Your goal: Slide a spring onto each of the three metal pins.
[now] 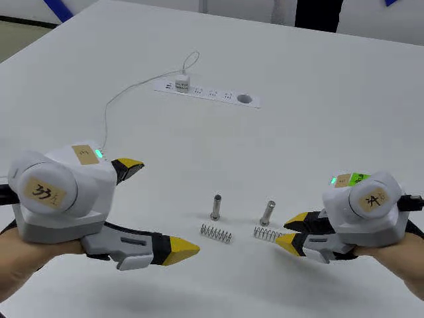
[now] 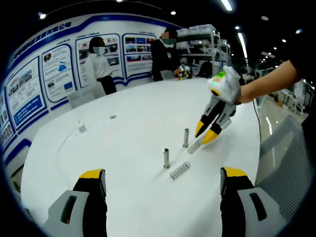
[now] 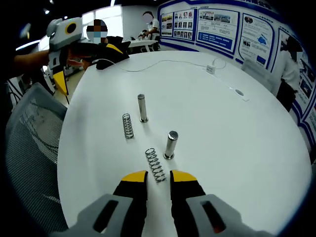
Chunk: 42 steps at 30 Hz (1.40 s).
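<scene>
Two short metal pins stand upright on the white table (image 1: 318,79), one to the left (image 1: 216,207) and one to the right (image 1: 267,212). In front of each lies a spring, the left spring (image 1: 216,233) and the right spring (image 1: 267,233). My right gripper (image 1: 290,230) hovers low with its jaws a narrow gap apart, tips at the right spring's near end (image 3: 155,164). My left gripper (image 1: 159,207) is held wide open left of the pins, with nothing between its fingers. In the left gripper view, the pins (image 2: 166,158) and the left spring (image 2: 180,170) lie ahead.
A white power strip (image 1: 209,93) with a plugged adapter and a thin cable lies further back on the table. Several people stand beyond the far edge. A mesh chair (image 3: 29,148) sits beside the table's near edge.
</scene>
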{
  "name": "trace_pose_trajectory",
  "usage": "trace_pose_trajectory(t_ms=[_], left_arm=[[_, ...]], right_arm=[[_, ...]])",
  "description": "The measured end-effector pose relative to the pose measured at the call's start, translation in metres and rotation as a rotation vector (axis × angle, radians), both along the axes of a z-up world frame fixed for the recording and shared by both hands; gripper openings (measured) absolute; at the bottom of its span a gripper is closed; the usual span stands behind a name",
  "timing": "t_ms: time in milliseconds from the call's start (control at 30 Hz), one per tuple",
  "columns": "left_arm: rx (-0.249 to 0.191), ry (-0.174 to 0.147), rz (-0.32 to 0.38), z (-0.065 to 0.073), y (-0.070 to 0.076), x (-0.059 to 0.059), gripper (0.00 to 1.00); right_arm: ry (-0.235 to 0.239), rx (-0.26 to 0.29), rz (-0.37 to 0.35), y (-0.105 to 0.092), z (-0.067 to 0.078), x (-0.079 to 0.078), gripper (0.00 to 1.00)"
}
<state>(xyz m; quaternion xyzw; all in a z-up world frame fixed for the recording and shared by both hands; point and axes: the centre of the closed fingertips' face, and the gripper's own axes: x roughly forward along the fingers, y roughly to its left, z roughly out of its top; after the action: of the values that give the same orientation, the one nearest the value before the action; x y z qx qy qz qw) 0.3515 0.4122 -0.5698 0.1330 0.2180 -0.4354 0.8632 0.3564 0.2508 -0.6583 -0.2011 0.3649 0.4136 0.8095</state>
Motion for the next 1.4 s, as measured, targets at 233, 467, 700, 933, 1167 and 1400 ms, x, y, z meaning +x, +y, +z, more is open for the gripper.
trace_pose_trajectory(t_ms=[233,467,700,933,1167,1400], left_arm=[[0.005,0.010,0.005,-0.005,0.002,-0.003,0.98],[-0.004,0.020,0.018,-0.006,0.006,-0.003,0.98],[-0.004,0.023,0.012,-0.007,0.003,-0.003,0.97],[-0.012,0.019,0.000,-0.004,-0.002,-0.003,0.97],[-0.006,0.019,-0.015,-0.004,-0.004,-0.007,0.96],[-0.003,0.017,-0.024,-0.004,-0.005,-0.008,0.95]], right_arm=[[0.017,-0.031,0.040,0.000,-0.008,0.002,0.18],[0.051,-0.031,0.079,0.005,-0.014,-0.002,0.17],[0.066,-0.051,0.101,0.004,-0.018,-0.004,0.16],[0.087,-0.017,0.111,0.005,-0.017,-0.004,0.11],[0.042,-0.053,0.147,0.007,-0.016,-0.004,0.10],[0.016,-0.044,0.150,0.014,-0.002,-0.007,0.10]])
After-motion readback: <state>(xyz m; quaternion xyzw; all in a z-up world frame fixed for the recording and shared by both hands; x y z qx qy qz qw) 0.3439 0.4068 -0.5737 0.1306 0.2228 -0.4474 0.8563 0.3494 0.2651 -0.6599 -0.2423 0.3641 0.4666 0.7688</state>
